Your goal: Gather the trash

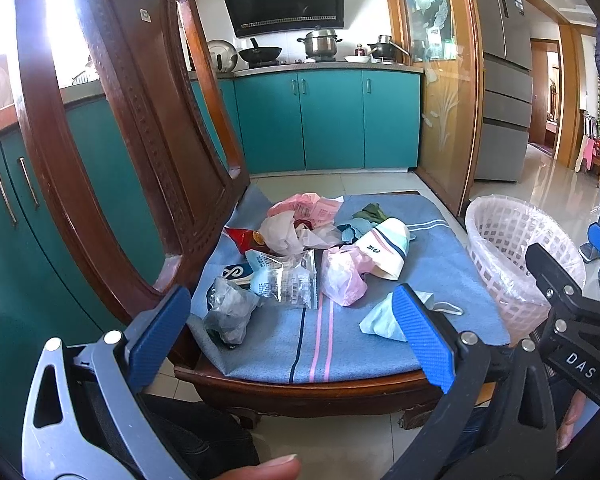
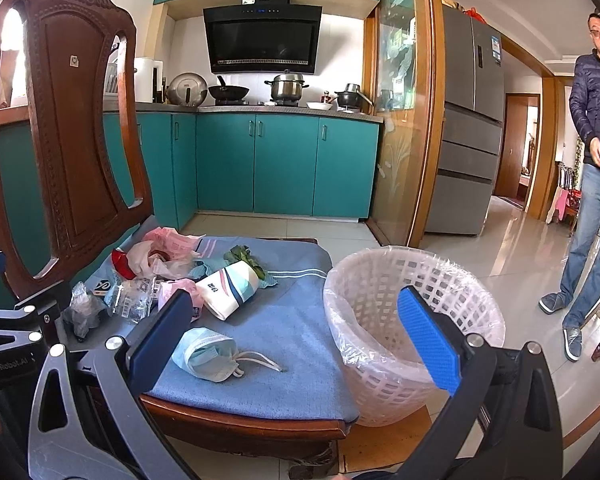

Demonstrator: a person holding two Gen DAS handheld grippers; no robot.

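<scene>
Trash lies on a wooden chair's blue towel (image 1: 432, 276): a light blue face mask (image 2: 208, 354) at the front, a pink bag (image 1: 342, 276), a clear wrapper (image 1: 288, 278), a grey crumpled bag (image 1: 230, 312), a striped white pack (image 1: 384, 250) and a red wrapper (image 1: 244, 238). A white lined basket (image 2: 380, 256) stands right of the seat with nothing visible inside. My left gripper (image 1: 292, 292) is open in front of the seat, holding nothing. My right gripper (image 2: 296, 296) is open too, its left finger near the mask and its right finger before the basket.
The carved chair back (image 1: 120, 120) rises at the left. Teal cabinets (image 1: 328, 120) and a stove with pots are behind. A person (image 2: 596, 160) stands on the tiled floor at the right, near a grey fridge (image 2: 472, 128).
</scene>
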